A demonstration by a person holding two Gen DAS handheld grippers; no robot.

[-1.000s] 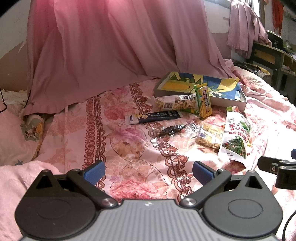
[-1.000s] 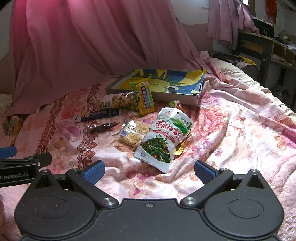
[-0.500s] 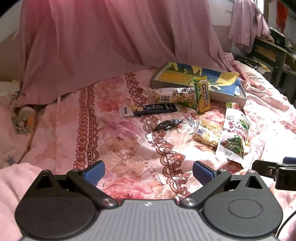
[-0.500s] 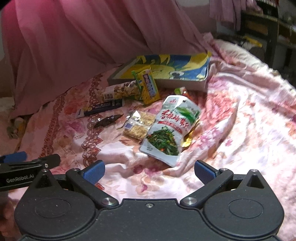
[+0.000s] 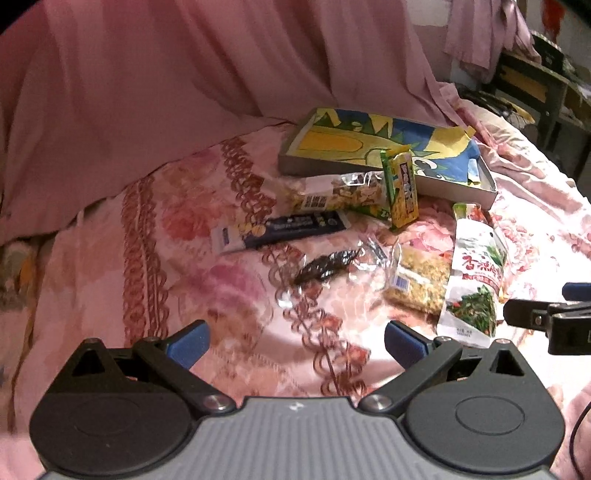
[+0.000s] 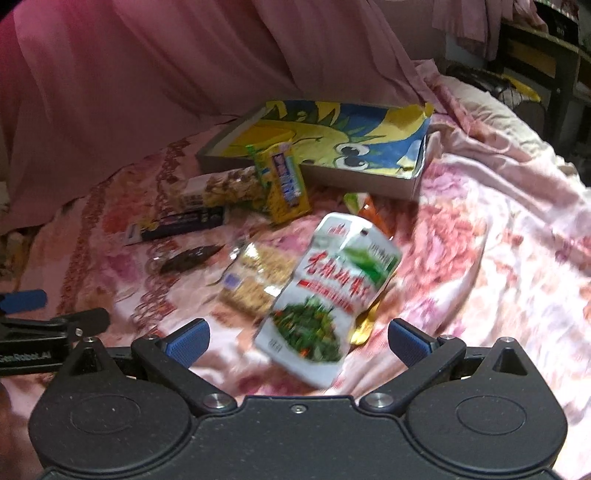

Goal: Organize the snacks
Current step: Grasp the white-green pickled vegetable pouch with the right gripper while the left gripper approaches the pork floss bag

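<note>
Pink floral bedding (image 6: pixel 498 258) carried the snacks: a white pouch (image 6: pixel 328 295) with red Chinese lettering lay before the right tongs (image 6: pixel 297 338). Both tongs, left (image 5: pixel 293 338) included, hung spread, empty.

Lying on the bed (image 5: pixel 110 266): one box (image 5: pixel 388 173), seven snack packets (image 6: pixel 325 295), counting one half hidden; two claws (image 5: pixel 293 341) showing.

Bedroom in sb's home: a bed (image 5: pixel 207 266) w/ pink floral sheets is taking up most of the room, pink curtain (image 5: pixel 184 74) hanging behind it, clothes (image 5: pixel 476 33) hanging near a dark wooden desk (image 5: pixel 532 81) at the far side.
</note>
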